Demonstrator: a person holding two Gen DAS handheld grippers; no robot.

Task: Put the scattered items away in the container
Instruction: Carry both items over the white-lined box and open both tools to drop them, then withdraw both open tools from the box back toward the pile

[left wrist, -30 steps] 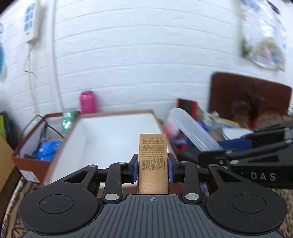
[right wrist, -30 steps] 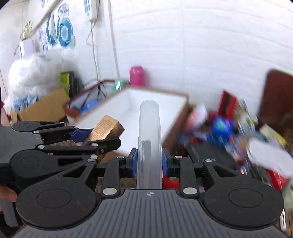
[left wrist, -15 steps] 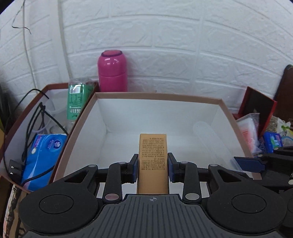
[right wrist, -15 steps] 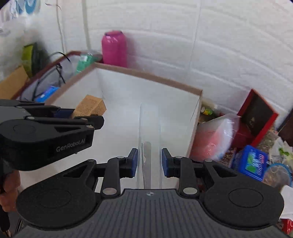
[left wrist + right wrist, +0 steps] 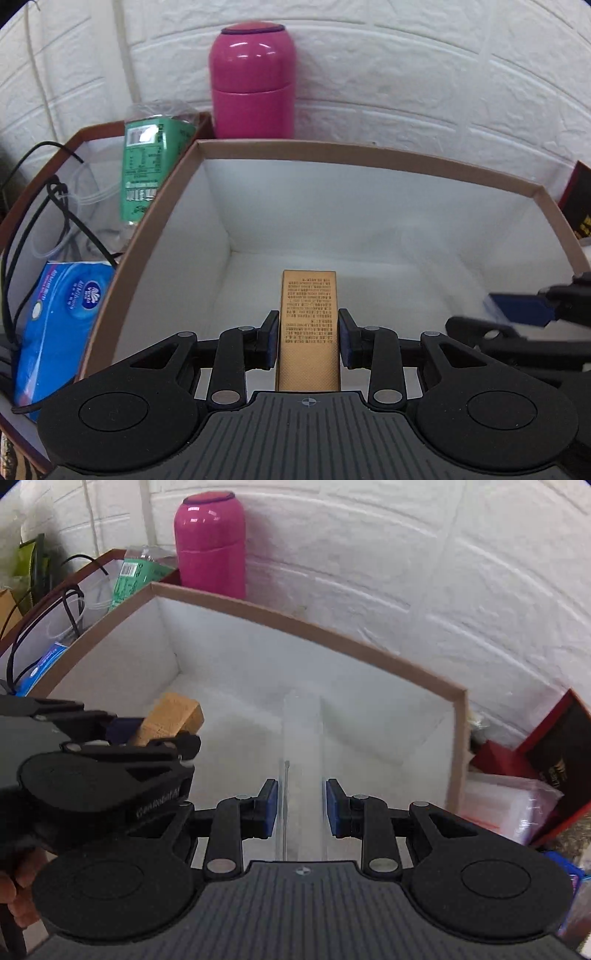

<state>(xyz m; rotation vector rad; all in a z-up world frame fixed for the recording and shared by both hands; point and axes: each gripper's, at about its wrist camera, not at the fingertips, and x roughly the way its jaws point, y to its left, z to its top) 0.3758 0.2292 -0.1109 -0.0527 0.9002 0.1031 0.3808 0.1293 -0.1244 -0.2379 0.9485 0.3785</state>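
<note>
A gold carton [image 5: 308, 295] lies lengthwise between the fingers of my left gripper [image 5: 307, 325], low inside the white-lined cardboard box [image 5: 369, 155]. The left jaws are opening and a thin gap shows on each side of the carton. In the right wrist view the same carton [image 5: 173, 716] pokes out of the left gripper [image 5: 147, 731] over the box's left half. My right gripper [image 5: 301, 801] is shut on a clear plastic tube [image 5: 302, 738] that points down into the box [image 5: 295, 627]. Its blue pad [image 5: 517, 310] shows at the right edge of the left wrist view.
A pink flask [image 5: 253, 77] stands behind the box against the white brick wall. A second box on the left holds a green pack [image 5: 144, 173], a blue tissue pack [image 5: 62, 314] and black cables [image 5: 55, 206]. Red boxes [image 5: 546, 760] and a plastic bag [image 5: 506, 805] lie to the right.
Both grippers have come forward and down, from in front of the box to inside it. The left jaws have parted from the gold carton. The right grip on the tube is unchanged.
</note>
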